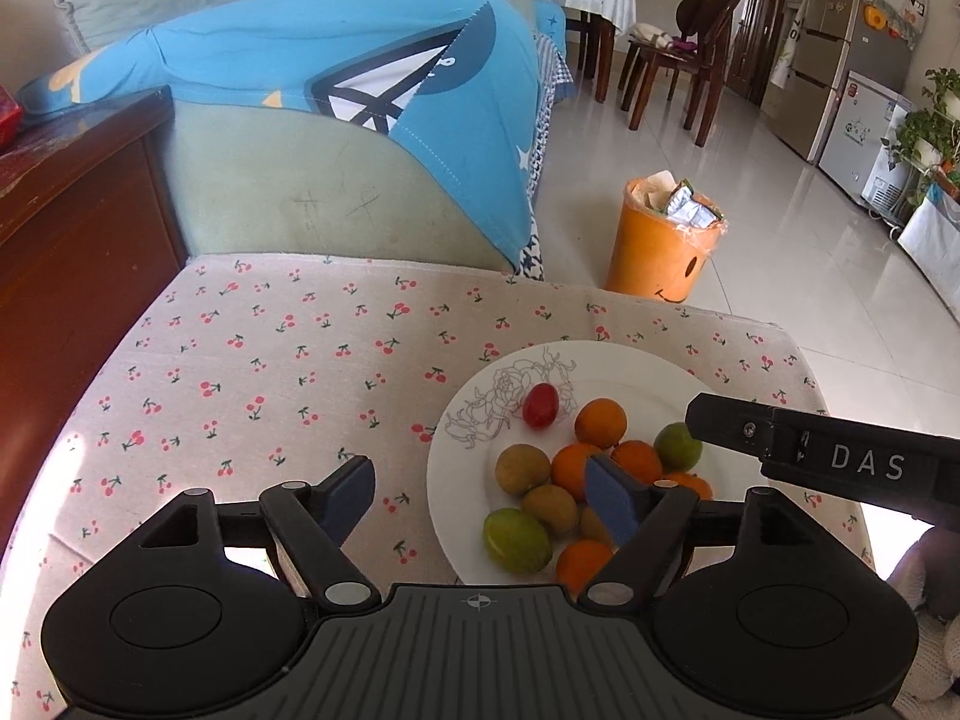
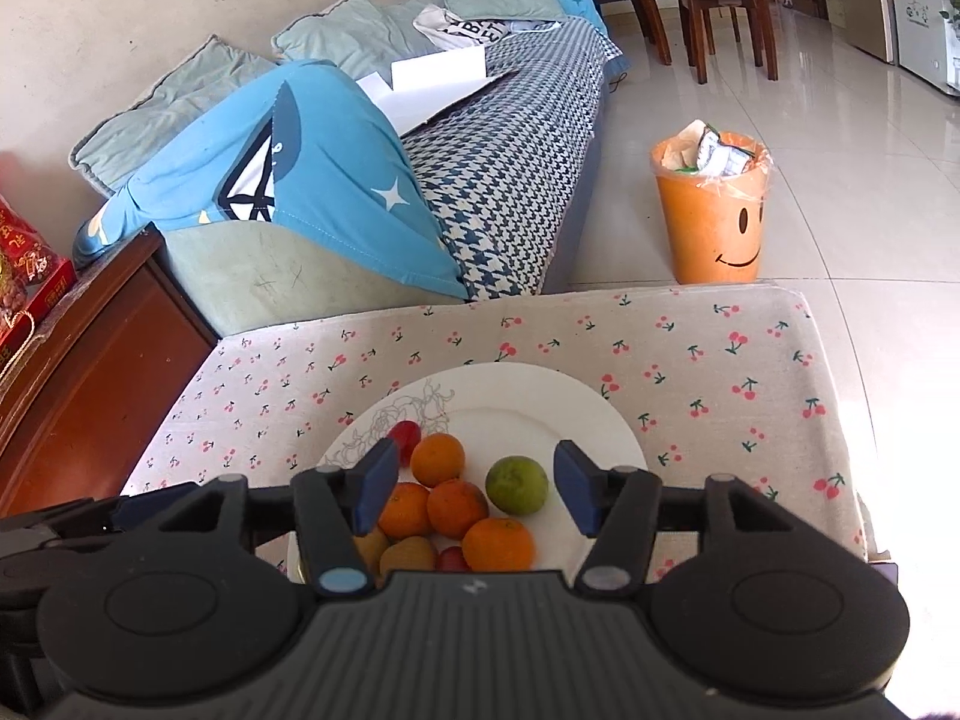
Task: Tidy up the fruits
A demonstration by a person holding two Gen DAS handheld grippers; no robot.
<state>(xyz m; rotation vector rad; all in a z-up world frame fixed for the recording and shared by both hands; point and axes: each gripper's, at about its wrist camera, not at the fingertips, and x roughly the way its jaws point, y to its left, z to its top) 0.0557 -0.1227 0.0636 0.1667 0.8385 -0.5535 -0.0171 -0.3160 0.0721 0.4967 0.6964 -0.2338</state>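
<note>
A white plate (image 1: 636, 369) with a line-drawn flower sits on the cherry-print cloth and holds several fruits: oranges (image 1: 600, 420), green limes (image 1: 516, 540), brown kiwis (image 1: 522, 469) and a red tomato (image 1: 540, 405). My left gripper (image 1: 480, 495) is open and empty, above the plate's left edge. My right gripper (image 2: 474, 483) is open and empty, above the fruit pile, with a lime (image 2: 516, 485) and oranges (image 2: 437, 459) between its fingers in the view. The plate (image 2: 594, 414) lies below it. The right gripper's body shows in the left wrist view (image 1: 840, 456).
An orange smiley waste bin (image 1: 660, 240) stands on the tiled floor beyond the table. A sofa with a blue garment (image 1: 336, 66) is behind the table. A wooden cabinet (image 1: 78, 210) is at the left, with red boxes (image 2: 30, 276) on it. The cloth (image 1: 240, 372) covers the table.
</note>
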